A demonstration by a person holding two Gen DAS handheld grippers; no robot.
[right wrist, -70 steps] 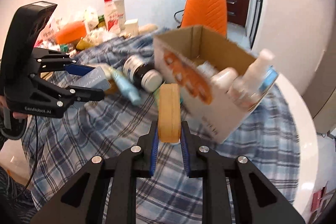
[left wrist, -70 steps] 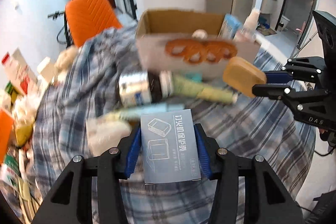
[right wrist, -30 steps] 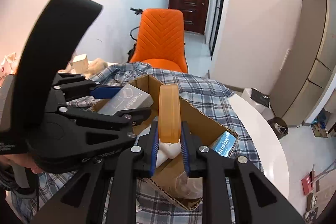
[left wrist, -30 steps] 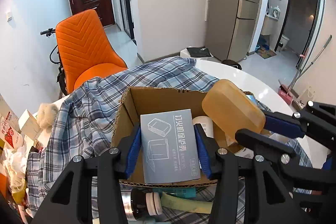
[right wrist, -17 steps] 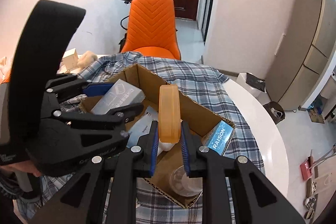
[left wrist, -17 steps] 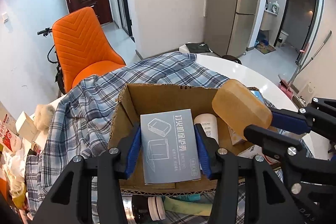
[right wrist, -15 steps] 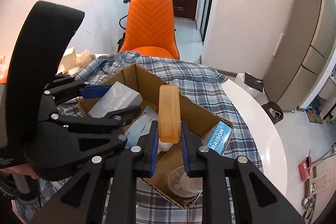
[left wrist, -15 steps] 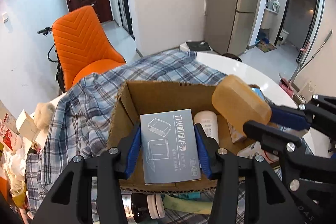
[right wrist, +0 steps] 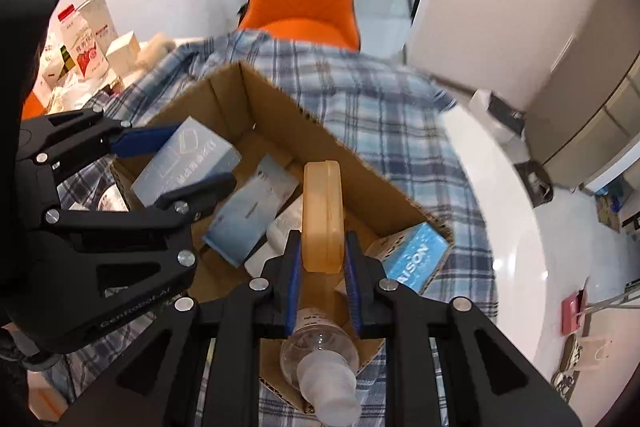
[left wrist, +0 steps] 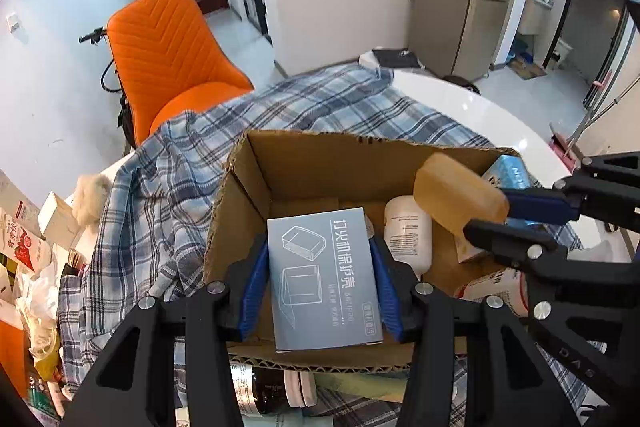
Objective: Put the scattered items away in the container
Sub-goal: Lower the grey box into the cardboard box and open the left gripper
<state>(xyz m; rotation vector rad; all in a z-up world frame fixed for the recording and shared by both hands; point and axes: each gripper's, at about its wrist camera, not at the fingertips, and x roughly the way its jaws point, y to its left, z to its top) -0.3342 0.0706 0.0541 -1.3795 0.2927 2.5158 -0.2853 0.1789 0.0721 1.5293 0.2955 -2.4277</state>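
Over the open cardboard box, the left tool pinches a grey-blue carton; beside it, the right tool pinches an amber soap bar edge-up above the box's bottles.

Grey box, amber case above open carton.

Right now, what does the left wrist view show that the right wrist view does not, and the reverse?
Only the left wrist view shows the dark bottle lying outside the cardboard box. Only the right wrist view shows the clear bottle inside it. Both show the left gripper shut on the grey box, the right gripper shut on the orange case, and the orange chair.
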